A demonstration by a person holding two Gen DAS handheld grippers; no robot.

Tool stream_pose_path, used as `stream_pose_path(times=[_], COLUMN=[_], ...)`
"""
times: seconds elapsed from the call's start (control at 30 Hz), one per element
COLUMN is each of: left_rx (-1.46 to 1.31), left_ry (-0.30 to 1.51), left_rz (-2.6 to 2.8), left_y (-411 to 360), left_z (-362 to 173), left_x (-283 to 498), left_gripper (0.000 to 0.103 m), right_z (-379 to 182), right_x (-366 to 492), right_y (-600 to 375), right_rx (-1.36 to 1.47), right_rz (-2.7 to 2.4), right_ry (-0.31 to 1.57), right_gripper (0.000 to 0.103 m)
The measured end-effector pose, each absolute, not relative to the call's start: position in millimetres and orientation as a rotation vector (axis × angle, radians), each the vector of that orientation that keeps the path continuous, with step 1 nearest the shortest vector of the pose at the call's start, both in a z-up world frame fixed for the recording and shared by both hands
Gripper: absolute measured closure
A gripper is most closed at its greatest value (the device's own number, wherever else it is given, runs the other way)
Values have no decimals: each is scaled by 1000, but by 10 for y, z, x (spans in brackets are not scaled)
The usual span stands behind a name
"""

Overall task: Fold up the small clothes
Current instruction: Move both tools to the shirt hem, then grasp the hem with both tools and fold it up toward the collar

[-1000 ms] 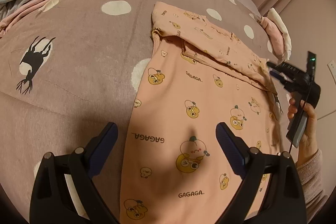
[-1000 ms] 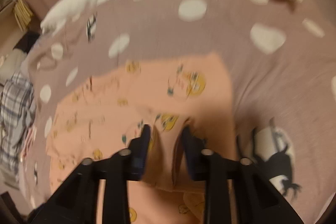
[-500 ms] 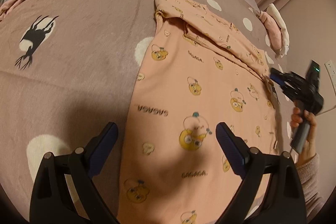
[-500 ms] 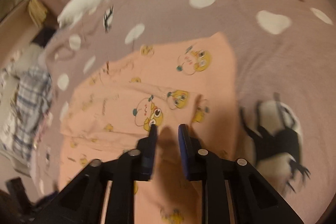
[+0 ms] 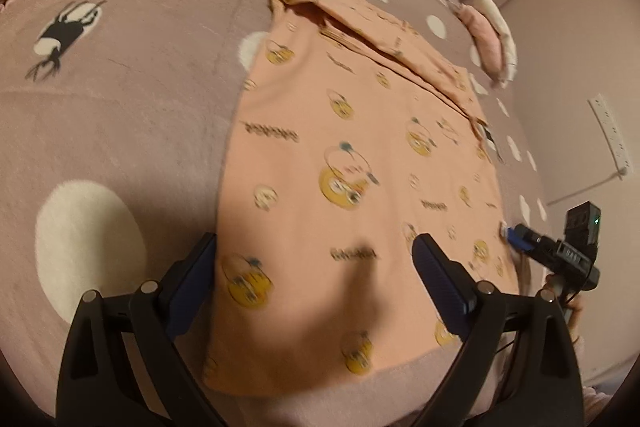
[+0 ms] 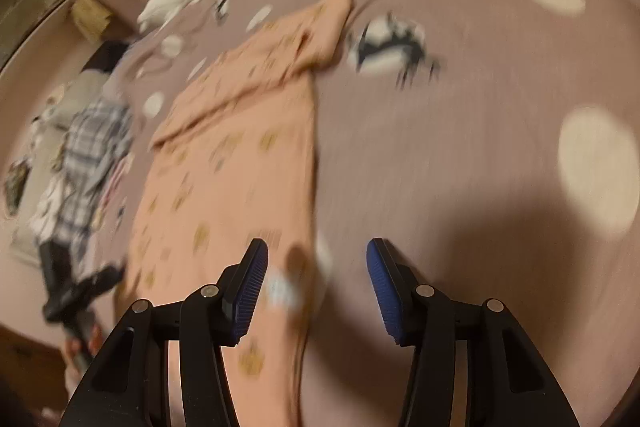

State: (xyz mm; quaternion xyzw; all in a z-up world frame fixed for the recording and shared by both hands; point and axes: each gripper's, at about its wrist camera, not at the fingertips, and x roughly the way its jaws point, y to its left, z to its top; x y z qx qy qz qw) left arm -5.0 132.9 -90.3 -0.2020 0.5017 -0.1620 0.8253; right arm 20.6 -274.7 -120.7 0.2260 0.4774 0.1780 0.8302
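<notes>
A peach garment (image 5: pixel 352 163) printed with yellow cartoon figures lies flat on a bed covered by a mauve blanket (image 5: pixel 132 99) with white dots and black deer. Seen from the left wrist, the left gripper (image 5: pixel 314 267) hangs above the garment's near end with its jaws spread wide and empty, the left finger over the garment's left edge, the right finger over the cloth. The right gripper (image 5: pixel 510 237) sits at the garment's right edge, low on that side. In the blurred right wrist view, the right gripper (image 6: pixel 316 275) is also spread with nothing between its jaws; its left finger is over the cloth, its right finger over bare blanket, the garment's edge running between them. The garment's long axis runs away from both cameras, with a folded-over flap (image 5: pixel 384 31) at the far end.
</notes>
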Motion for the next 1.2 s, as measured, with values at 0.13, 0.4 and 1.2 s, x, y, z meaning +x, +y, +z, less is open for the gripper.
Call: stream_pose_path(times=[0.13,0.4,1.2], left_rx=[-493,-683,-718], left_ry=[1060,1021,1074], left_rz=[-389,-461,-343], left_y=[1344,1530,1636], left_z=[-914,-994,-1133], left_x=[-174,-361,-315], left_gripper=[8,8,79], right_z=[-1228,-1309,-1410], right_x=[61,-118,-177], right_y=[-2652,-2568,-2292], right_rx=[501,580,598], right_rz=[452,536,565], right_ry=[1031,1030,1035], right_gripper=[51,51,69])
